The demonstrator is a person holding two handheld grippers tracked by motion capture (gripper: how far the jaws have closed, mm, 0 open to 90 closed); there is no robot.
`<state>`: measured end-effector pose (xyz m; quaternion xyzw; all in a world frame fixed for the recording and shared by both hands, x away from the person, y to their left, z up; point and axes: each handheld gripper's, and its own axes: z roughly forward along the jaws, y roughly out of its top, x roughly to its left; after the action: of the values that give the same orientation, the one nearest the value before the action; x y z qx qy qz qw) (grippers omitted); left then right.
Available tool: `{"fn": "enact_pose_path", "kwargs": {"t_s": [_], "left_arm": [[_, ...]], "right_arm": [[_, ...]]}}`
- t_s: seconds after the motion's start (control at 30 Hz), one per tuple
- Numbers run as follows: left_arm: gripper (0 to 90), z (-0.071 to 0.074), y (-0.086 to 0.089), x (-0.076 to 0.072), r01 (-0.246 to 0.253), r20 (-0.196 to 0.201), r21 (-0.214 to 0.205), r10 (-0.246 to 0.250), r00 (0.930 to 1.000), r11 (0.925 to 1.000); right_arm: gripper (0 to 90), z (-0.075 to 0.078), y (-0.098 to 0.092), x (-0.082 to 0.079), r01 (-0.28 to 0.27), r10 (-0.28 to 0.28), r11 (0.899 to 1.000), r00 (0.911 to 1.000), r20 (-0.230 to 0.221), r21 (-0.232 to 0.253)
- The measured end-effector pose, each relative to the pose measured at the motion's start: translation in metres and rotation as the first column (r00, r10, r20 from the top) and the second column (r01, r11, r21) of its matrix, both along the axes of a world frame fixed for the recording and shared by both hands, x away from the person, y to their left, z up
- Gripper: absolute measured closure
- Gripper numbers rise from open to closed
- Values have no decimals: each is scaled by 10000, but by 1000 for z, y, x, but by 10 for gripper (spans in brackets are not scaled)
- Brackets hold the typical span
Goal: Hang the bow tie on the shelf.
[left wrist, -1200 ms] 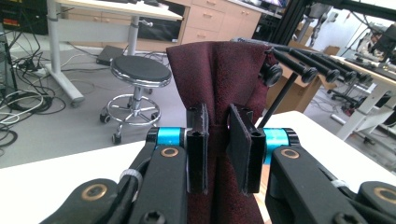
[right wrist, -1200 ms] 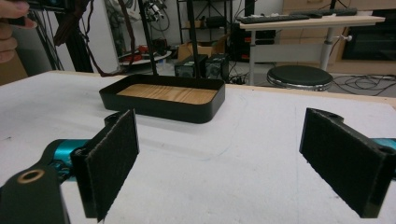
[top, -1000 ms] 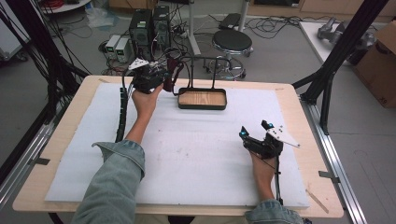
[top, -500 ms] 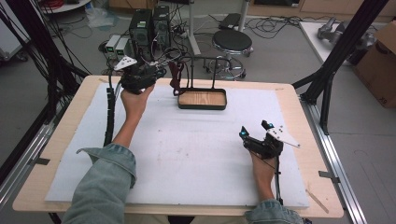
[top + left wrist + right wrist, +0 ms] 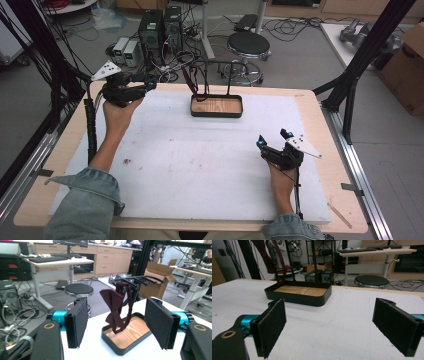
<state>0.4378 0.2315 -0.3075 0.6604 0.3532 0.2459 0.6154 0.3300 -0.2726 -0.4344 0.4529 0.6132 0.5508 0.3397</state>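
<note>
- The left tool [image 5: 150, 85] is up in the air over the far left corner of the tabletop [image 5: 330, 125]. Its jaws have just been opening. Now they stand wide apart with nothing between them.
- Just past it, a dark red bow tie [image 5: 113, 306] hangs on a black rack [image 5: 220, 70]. Its strap loops over one of the rack's pegs.
- The rack stands in a black tray [image 5: 216, 114] with a wooden bottom, near the far edge of the tabletop. The bow dangles over the tray's left end.
- I think the bow tie is soft, floppy and very light. It would swing or slip off the peg with a small bump.
- A good place to hold it looks like the thick knot in the middle, or the strap just under the peg.
- The right tool [image 5: 272, 140] rests low on the white mat [image 5: 210, 165] at the right, well apart from the tray. Its jaws are wide open and hold nothing.
</note>
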Motion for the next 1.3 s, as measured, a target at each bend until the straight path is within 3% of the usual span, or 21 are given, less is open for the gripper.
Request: {"fn": "enact_pose_path", "kwargs": {"t_s": [0.13,0.43,0.77,1.3], "left_arm": [[318,0,9,-10,-25,121,69,24,9999,10000],[295,-10,24,-38,-122,335,896,92,9994,9959],[287,-25,38,-69,-67,559,1274,-4,9984,9918],[271,-66,56,-108,-457,290,1213,425,9987,9916]], "right_arm": [[109,0,0,0,29,-29,10000,10000,-16,57],[109,0,-1,1,64,-65,9999,10000,33,135],[110,0,-2,1,90,-90,9999,10000,4,126],[110,0,0,0,116,-116,9999,9999,9,-55]]}}
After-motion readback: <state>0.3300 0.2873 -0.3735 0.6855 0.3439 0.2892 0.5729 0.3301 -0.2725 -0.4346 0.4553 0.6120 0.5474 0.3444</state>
